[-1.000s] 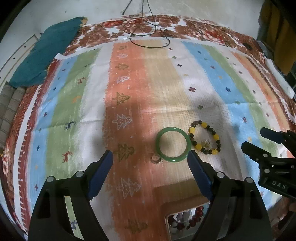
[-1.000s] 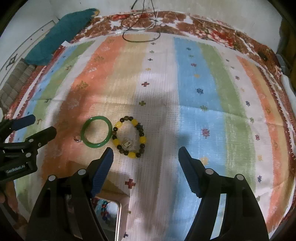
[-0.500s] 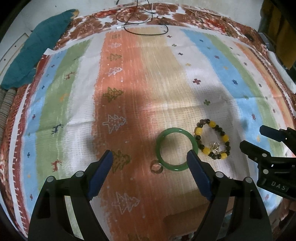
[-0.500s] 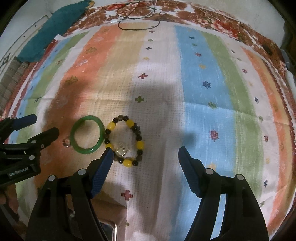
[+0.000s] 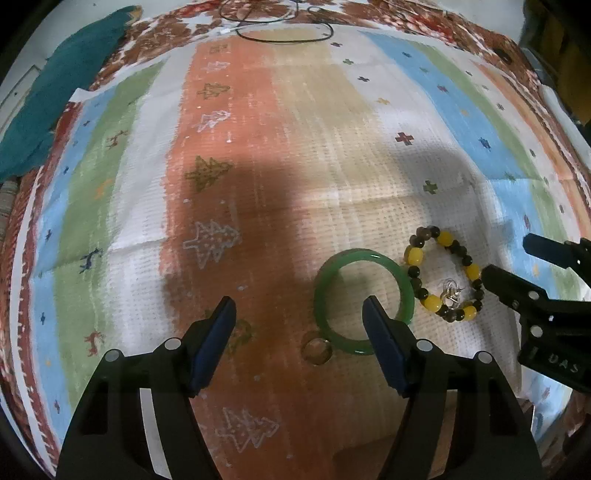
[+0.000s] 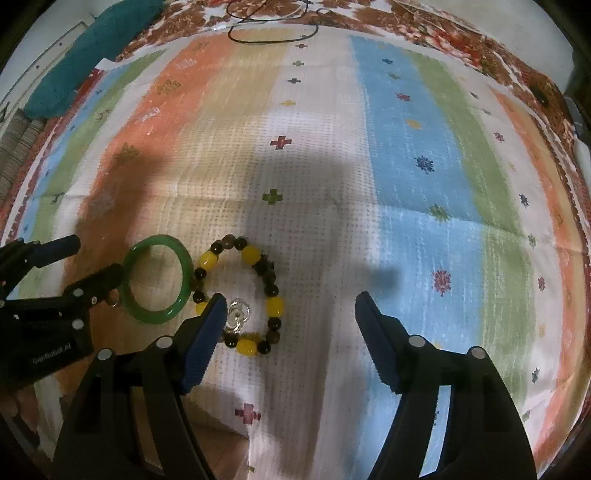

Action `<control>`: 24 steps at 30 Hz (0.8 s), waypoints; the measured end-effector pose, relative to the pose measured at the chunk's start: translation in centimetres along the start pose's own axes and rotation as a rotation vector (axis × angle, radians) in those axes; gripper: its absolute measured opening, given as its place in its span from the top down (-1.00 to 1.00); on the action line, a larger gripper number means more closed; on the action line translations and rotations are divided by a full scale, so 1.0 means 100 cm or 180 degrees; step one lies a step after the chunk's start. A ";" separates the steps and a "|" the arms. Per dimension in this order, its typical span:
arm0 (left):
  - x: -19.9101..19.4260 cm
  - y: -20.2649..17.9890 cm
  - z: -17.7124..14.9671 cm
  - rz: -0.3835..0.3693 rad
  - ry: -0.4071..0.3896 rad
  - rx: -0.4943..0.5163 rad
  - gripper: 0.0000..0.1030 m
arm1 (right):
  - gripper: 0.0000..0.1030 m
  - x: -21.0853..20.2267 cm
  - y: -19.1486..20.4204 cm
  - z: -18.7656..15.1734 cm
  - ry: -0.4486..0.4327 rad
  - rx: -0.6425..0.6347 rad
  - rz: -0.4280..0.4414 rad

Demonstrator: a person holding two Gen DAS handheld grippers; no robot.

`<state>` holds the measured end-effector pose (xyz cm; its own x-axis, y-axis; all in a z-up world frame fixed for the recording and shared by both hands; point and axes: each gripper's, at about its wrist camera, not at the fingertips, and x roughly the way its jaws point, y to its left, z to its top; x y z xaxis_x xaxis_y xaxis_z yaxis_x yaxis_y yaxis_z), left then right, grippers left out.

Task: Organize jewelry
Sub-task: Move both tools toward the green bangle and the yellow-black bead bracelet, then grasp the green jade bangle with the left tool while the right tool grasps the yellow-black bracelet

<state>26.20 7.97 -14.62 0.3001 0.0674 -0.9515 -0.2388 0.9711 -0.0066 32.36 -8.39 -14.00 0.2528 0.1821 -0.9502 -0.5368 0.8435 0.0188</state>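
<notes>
ring left of, touching bangle | beaded bracelet right, just beside | all on cloth

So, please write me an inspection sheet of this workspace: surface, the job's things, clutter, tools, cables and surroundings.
Surface: striped cloth with small tree and cross prints, laid flat.
Job's things: green bangle, beaded bracelet with yellow and dark beads right beside it, and a small ring by the bangle's near edge, all lying on the cloth.
Clutter: teal cloth at the far left edge.
Tools: left tool is closing, nothing pressed between its fingers; right tool is closing, one finger over the bracelet, nothing gripped.
Cables: thin black cable looped at the far edge.
Surroundings: dim, too blurred to tell.
</notes>
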 end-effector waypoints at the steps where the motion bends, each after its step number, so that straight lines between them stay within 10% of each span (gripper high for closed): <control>1: 0.002 -0.001 0.001 -0.0005 0.0008 0.0014 -0.36 | -0.31 0.002 -0.001 0.001 0.0011 0.0000 -0.0010; 15: 0.034 -0.003 0.007 0.0025 0.0154 0.0101 0.01 | 0.07 0.033 0.007 0.008 0.0168 -0.0123 -0.0054; 24: 0.034 -0.001 0.008 0.0084 0.0111 0.0076 0.87 | 0.77 0.037 0.004 0.008 0.0110 -0.0178 -0.0125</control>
<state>28.00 8.25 -17.62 0.2616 0.0855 -0.9614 -0.2238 0.9743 0.0257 33.67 -6.98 -17.26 0.2471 0.1309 -0.9601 -0.5713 0.8200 -0.0352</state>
